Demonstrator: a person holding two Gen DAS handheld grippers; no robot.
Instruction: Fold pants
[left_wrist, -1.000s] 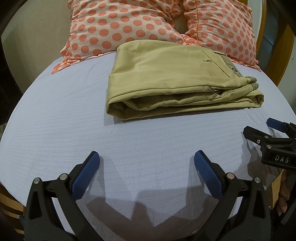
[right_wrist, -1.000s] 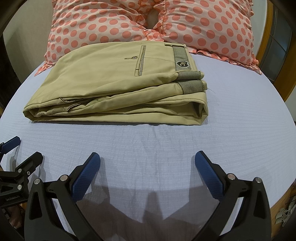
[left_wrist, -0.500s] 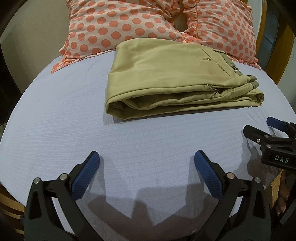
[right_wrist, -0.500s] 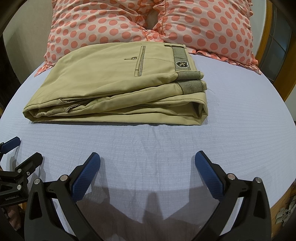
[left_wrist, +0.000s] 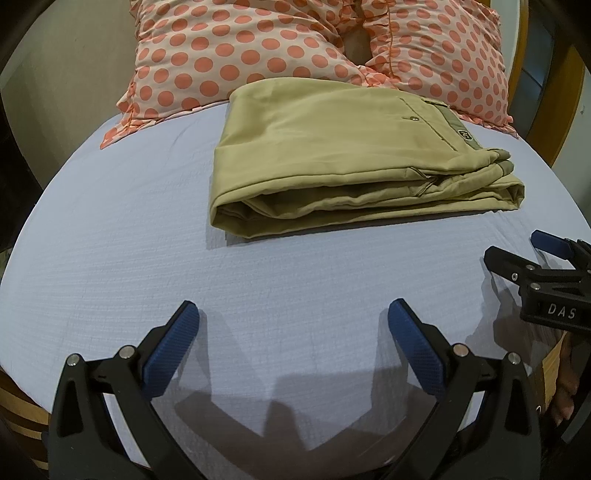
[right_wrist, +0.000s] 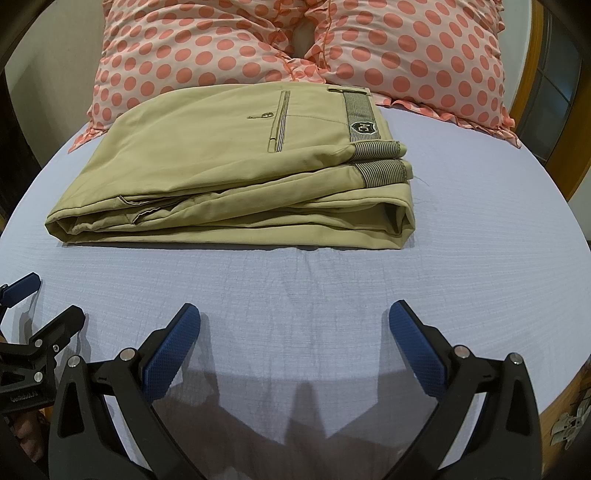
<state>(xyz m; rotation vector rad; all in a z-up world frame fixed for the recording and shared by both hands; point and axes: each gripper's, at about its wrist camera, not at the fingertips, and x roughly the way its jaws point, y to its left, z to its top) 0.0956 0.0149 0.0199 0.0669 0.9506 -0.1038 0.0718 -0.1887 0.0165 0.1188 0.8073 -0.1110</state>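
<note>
polka-dot pillows on lilac bedsheet

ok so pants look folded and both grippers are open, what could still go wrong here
1. The folded pants are a loose stack with open layers along the near edge; a nudge from the right gripper or the left gripper could splay them.
2. The far edge touches the polka-dot pillows, so a shifting pillow might disturb the top layer.
3. The sheet is wrinkled near the stack; dragging it could pull the fold askew.

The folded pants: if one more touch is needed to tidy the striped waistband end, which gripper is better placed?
Probably the right gripper: the waistband of the pants lies ahead on its side. The left gripper faces the opposite folded end.
</note>
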